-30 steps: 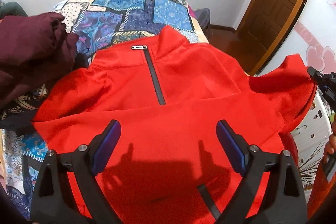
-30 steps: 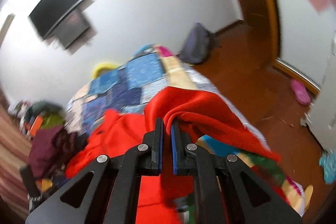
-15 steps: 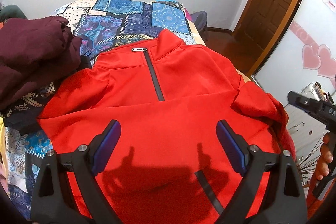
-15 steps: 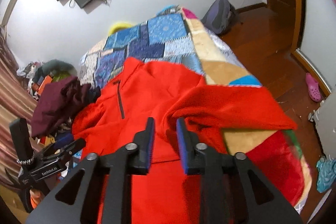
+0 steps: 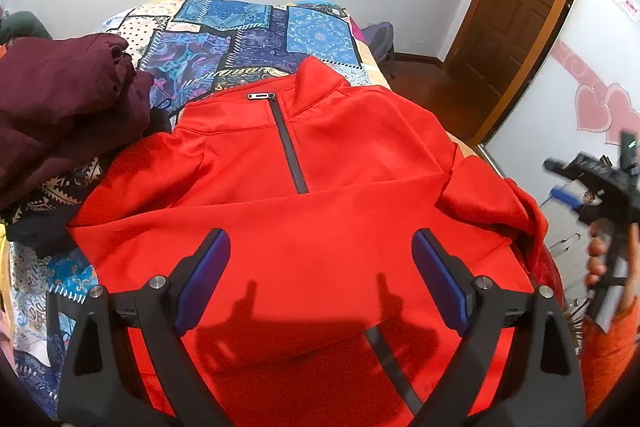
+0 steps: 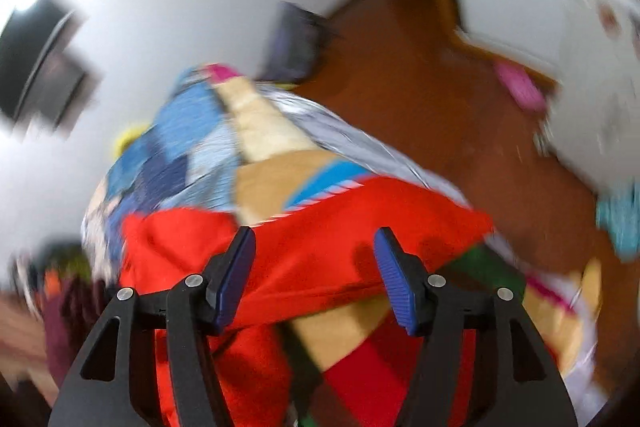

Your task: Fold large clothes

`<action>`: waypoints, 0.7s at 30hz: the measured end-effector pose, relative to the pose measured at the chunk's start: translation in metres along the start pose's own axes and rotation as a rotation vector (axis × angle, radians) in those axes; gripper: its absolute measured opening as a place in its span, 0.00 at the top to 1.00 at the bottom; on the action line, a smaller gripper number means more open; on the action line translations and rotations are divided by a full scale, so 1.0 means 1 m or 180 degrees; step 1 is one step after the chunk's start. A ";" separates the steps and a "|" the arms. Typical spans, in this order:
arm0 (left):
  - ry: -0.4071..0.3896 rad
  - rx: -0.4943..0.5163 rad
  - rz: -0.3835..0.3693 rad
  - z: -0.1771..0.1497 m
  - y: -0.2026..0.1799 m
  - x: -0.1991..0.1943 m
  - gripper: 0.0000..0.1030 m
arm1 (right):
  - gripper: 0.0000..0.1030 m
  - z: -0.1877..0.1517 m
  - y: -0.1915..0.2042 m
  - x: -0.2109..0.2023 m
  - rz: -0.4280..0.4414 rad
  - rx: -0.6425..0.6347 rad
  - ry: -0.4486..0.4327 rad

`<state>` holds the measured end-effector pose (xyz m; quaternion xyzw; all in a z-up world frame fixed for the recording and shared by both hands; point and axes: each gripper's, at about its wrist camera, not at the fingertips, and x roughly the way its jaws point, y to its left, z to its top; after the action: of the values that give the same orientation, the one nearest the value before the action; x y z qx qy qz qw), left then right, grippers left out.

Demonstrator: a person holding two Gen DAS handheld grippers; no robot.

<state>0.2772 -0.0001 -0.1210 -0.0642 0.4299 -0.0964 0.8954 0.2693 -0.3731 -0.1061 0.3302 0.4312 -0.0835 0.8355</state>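
From the left wrist, the red pullover (image 5: 312,187) lies front up on the patchwork quilt (image 5: 240,35), collar toward the far wall, its dark zip (image 5: 289,143) closed. One sleeve is folded across the chest; the other lies bunched at the bed's right edge. The left gripper (image 5: 320,279) hangs over the lower body with its jaws wide apart and nothing between them. A maroon garment (image 5: 60,99) is heaped at the left. Only this view shows the brown door (image 5: 516,7), pink heart stickers (image 5: 600,107), and the right gripper (image 5: 592,183) in a hand (image 5: 600,255) off the bed's right side, blurred.

The right wrist view is smeared. It alone shows the wooden floor (image 6: 420,87), a pink slipper (image 6: 520,87) and a dark backpack (image 6: 296,39). The right gripper's jaws have just been opening; they now stand apart over the red sleeve (image 6: 320,227), which a second ago they clamped and which has since dropped onto the bed.

No writing can be read.
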 end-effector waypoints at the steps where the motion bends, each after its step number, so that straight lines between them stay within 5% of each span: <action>1: -0.0003 -0.0011 -0.0003 0.000 0.001 0.000 0.10 | 0.44 -0.001 -0.016 0.013 -0.0017 0.0258 0.0133; 5: 0.0001 -0.0061 -0.0029 -0.001 0.004 0.001 0.10 | 0.44 -0.010 -0.048 0.031 0.0030 0.0703 0.0393; 15: 0.0087 -0.0180 -0.0086 -0.006 0.008 0.010 0.10 | 0.44 -0.030 -0.056 0.014 0.0160 0.0836 0.0297; 21: 0.0094 -0.0125 -0.0034 -0.005 0.005 0.010 0.10 | 0.42 -0.007 -0.052 0.043 0.0007 0.0775 0.0395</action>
<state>0.2797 0.0021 -0.1325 -0.0826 0.4446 -0.0937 0.8870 0.2692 -0.4023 -0.1671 0.4342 0.4683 -0.1138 0.7611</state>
